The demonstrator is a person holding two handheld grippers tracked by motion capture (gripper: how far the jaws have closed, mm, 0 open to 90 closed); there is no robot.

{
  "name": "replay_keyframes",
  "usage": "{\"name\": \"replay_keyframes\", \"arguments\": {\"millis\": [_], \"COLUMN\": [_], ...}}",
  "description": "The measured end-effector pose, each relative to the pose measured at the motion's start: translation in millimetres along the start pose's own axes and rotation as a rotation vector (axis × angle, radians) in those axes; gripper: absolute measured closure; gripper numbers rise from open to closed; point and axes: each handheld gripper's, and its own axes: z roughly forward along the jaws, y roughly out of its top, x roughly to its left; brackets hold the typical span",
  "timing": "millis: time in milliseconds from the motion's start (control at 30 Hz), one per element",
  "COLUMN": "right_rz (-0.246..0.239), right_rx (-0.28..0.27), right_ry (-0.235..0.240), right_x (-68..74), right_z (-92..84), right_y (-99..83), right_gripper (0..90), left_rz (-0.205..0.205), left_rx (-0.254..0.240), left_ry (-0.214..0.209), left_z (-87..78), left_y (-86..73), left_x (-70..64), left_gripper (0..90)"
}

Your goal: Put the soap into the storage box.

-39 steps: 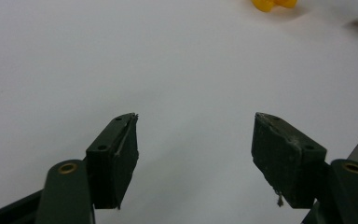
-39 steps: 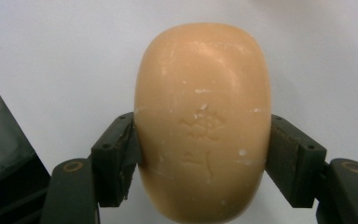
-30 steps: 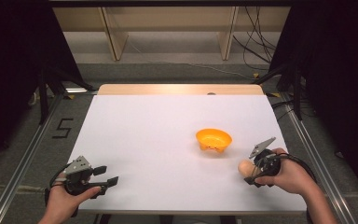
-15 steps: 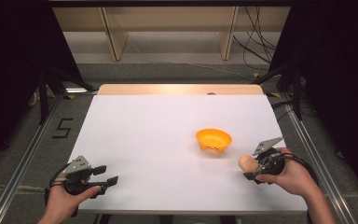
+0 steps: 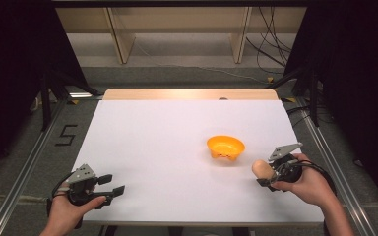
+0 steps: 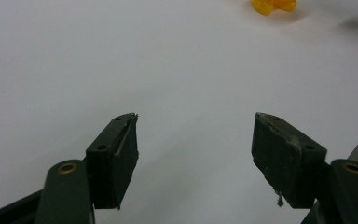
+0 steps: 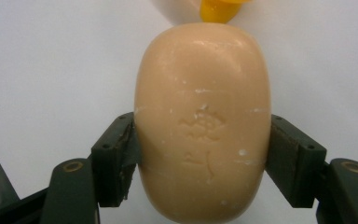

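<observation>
A tan oval bar of soap (image 7: 203, 126) sits clamped between the two black jaws of my right gripper (image 7: 200, 154), pads pressing its sides. From above, that right gripper (image 5: 266, 172) holds the soap (image 5: 261, 169) at the table's right front, just to the right of and nearer than an orange bowl (image 5: 225, 147). The bowl's rim (image 7: 219, 9) peeks over the soap. My left gripper (image 5: 112, 184) rests at the front left corner, jaws wide apart. In its own view the left gripper (image 6: 193, 144) has only white tabletop between the pads, and the orange bowl (image 6: 274, 5) lies far off.
The white tabletop (image 5: 167, 137) spreads wide between the two hands. A wooden strip (image 5: 187, 94) runs along the far edge. Metal rails (image 5: 24, 167) flank the table, with cables (image 5: 270, 49) on the floor behind.
</observation>
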Motion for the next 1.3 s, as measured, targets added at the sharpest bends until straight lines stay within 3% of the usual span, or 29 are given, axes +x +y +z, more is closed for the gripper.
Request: {"name": "replay_keyframes", "arguments": {"millis": [167,267,367,567,800,833,900,1067,1100,1167,1300], "right_rz": [0.002,0.001,-0.042,-0.031,-0.084,-0.061,-0.117,-0.104,-0.139,-0.118,-0.137], "right_rx": [-0.005,-0.011,-0.013,0.012,0.013,0.036,0.025,0.061,0.054,0.065,0.069], "right_ry": [0.02,-0.01,0.009,-0.002,-0.009,0.0,-0.005,0.001,-0.002,0.0,0.001], "right_x": [0.4,-1.0,-4.5,-3.1,-8.8,-6.8,-11.5,-12.5,-15.6,-14.2,-16.8], "right_z": [-0.6,1.2,1.5,-3.3,-7.9,-9.3,-8.9,-11.3,-10.7,-11.6,-12.3], "right_y": [2.4,4.3,9.6,17.3,24.9,25.6,27.5,30.0,30.9,32.0,33.8], "right_gripper": [33.2,33.2,33.2,33.2,33.2,33.2,33.2,33.2,33.3,33.2,33.2], "left_rz": [0.006,0.005,0.004,0.005,-0.001,-0.001,-0.001,0.001,0.0,0.005,0.005], "left_rx": [0.003,0.008,0.003,0.005,-0.01,-0.011,-0.011,-0.007,-0.009,-0.004,-0.004], "left_ry": [0.002,-0.002,-0.001,-0.005,-0.009,-0.009,-0.008,-0.004,-0.006,-0.005,-0.005], "left_z": [-0.6,-2.2,-1.6,-1.7,-0.4,-0.1,-0.4,-0.3,0.2,0.1,0.0], "left_y": [0.0,0.6,0.2,0.8,0.4,0.2,0.2,-0.1,0.0,0.1,0.1], "left_x": [0.4,0.2,0.6,0.4,-0.4,-0.5,-0.6,0.0,-0.5,-0.3,-0.2], "left_gripper": [31.1,31.1,31.1,31.1,30.9,30.9,30.9,30.9,31.0,30.9,30.9]}}
